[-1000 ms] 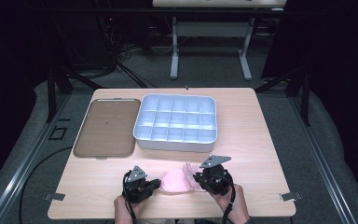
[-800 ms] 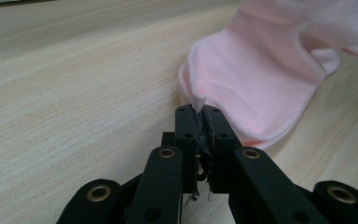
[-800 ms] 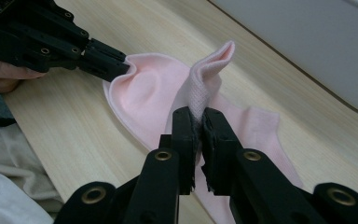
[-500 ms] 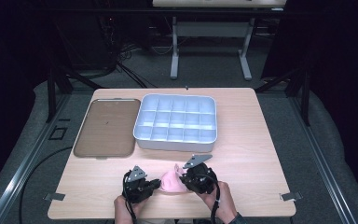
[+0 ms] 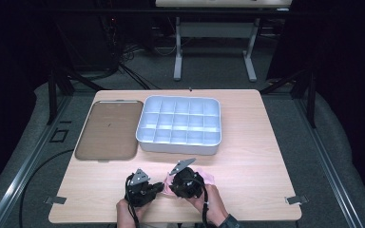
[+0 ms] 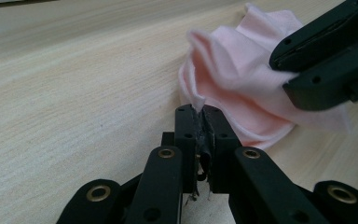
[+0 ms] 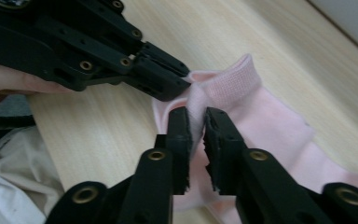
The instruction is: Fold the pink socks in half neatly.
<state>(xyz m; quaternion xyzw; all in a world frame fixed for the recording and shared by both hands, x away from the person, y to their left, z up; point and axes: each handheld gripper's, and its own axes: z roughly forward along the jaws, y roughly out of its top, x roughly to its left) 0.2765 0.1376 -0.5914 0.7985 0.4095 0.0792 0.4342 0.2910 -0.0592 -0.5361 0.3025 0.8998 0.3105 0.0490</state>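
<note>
Right tongs (image 5: 170,183) have slid left across the lower middle of the high view, now just beside the left tongs (image 5: 160,186); their jaws have just been opening, with a fold of the pink cloth (image 7: 261,116) between them, loose. Left tongs are clamped shut on a cloth edge (image 6: 199,103). Cloth lies bunched on the desk (image 5: 256,142) near its front edge, below the white divided tray (image 5: 179,124). To fold well: keep the left pinch firm, re-grip close to the hem, lay flat.
</note>
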